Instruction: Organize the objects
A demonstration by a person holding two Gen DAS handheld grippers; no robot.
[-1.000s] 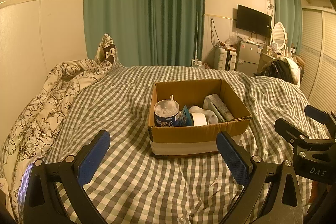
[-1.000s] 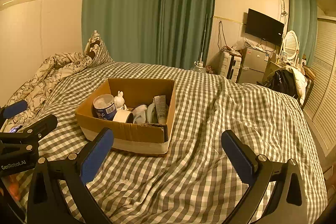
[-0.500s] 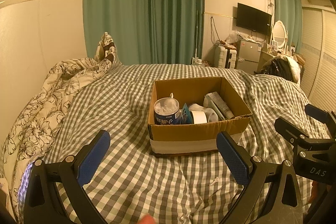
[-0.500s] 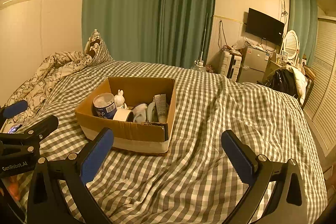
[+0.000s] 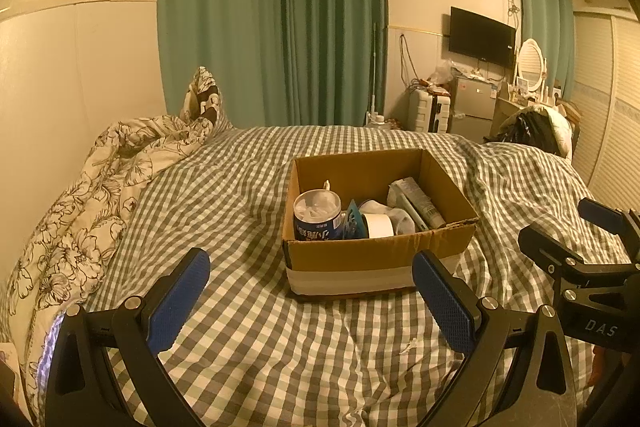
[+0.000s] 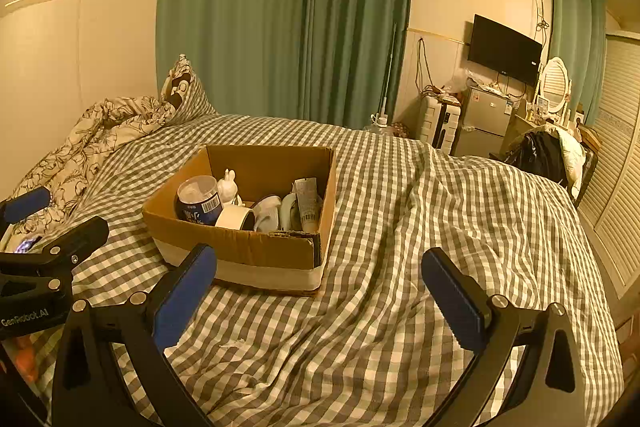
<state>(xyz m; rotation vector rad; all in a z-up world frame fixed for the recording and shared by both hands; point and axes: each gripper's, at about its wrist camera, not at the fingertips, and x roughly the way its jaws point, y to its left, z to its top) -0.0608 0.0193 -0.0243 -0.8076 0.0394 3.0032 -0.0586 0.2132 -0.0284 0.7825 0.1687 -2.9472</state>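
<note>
An open cardboard box (image 5: 360,259) sits on the checked bed, also in the right wrist view (image 6: 240,251). It holds a blue canister (image 5: 316,215), a tape roll (image 5: 378,226), a tube (image 5: 420,201), a white rabbit figure (image 6: 229,185) and other small items. My left gripper (image 5: 312,299) is open and empty, hovering just in front of the box. My right gripper (image 6: 320,301) is open and empty, in front of the box's right corner. Each gripper shows at the edge of the other's view.
A checked sheet (image 5: 248,339) covers the bed. A floral quilt (image 5: 80,211) is piled along the left wall. Green curtains (image 5: 272,19), a TV (image 5: 482,37), a small fridge (image 5: 472,107) and a cluttered chair (image 5: 532,131) stand beyond the bed.
Both views have shifted very slightly; the box and its contents have not moved. Both grippers stay open.
</note>
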